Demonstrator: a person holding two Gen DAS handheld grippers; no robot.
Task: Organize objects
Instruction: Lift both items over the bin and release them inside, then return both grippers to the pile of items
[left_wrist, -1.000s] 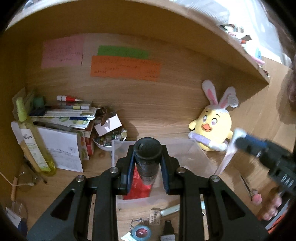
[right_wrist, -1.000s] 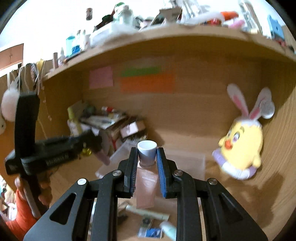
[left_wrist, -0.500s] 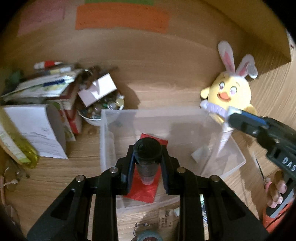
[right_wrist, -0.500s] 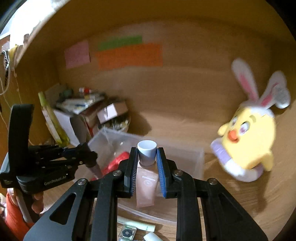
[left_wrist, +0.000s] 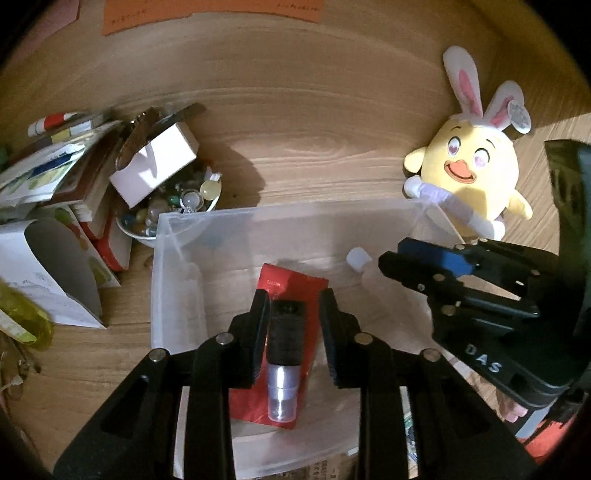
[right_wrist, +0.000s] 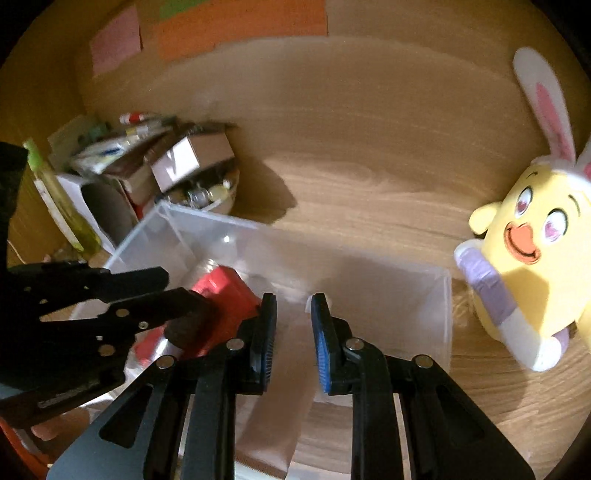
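Both tongs have come down over the clear bin (left_wrist: 162, 266) since a second ago. Left tongs (left_wrist: 293, 328) have just been opening: their jaws stand apart and clear of the black-capped bottle (left_wrist: 282, 354), which lies on the red packet (left_wrist: 295, 291) on the bin floor, directly between them. Right tongs (right_wrist: 293, 332) sit nearly together, clamped on the pale tube (left_wrist: 360, 258), white cap ahead of them, low inside the bin. We judge this the drop-in step; next we release the tube and lift both out. Bin walls flank each side; plush chick (left_wrist: 465, 177) sits right of the right tongs, clutter pile (left_wrist: 92, 177) left of the left.
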